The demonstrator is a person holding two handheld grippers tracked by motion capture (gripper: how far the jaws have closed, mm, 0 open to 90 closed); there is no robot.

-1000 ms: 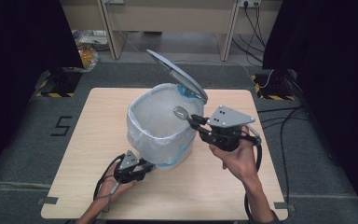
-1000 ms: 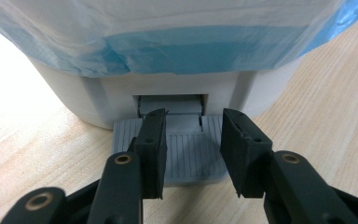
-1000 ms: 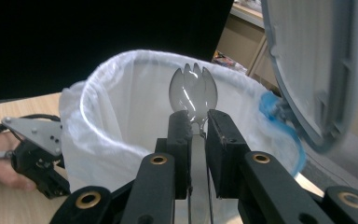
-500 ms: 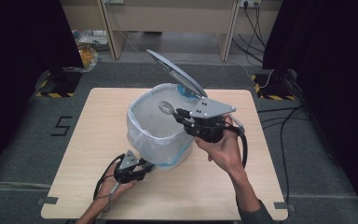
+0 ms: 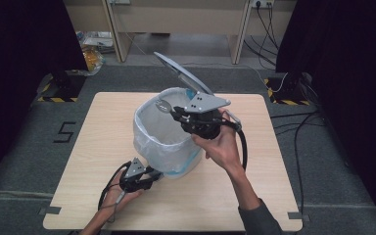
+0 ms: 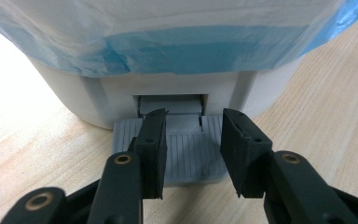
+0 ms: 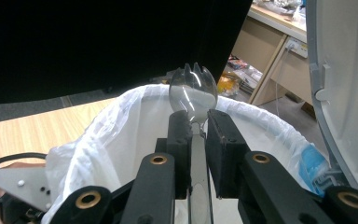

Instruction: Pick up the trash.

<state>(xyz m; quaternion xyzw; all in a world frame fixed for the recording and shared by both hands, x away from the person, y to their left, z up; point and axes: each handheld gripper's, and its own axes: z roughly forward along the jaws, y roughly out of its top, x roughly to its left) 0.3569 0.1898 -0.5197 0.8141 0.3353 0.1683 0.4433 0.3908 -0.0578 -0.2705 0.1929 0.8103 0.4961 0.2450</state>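
High view | right hand [image 5: 223,147] raised over bin [image 5: 164,139] | fingers [image 7: 182,135] pinch spork [image 7: 193,91]

1 pedal bin [image 5: 166,142] w/ liner, 1 clear plastic spork [image 7: 193,91], 2 tongs, 1 table [image 5: 103,127]

Worktop [image 5: 103,142]: pale wood-grain finish, smooth, matt.
Bin [image 6: 74,98]: white plastic body, smooth, slight sheen.
Bin liner [image 5: 152,132]: thin white plastic film, crinkled, translucent, with a blue band.
Pedal [image 6: 186,154]: grey plastic, finely ribbed, matt.
Lid [image 5: 181,73]: grey plastic, smooth.
Spork [image 7: 193,91]: clear plastic, glossy.
Right hand-held gripper [image 7: 198,126]: jaws black, matt, with brass-coloured pivots.
Floor [image 5: 24,147]: grey carpet, rough.
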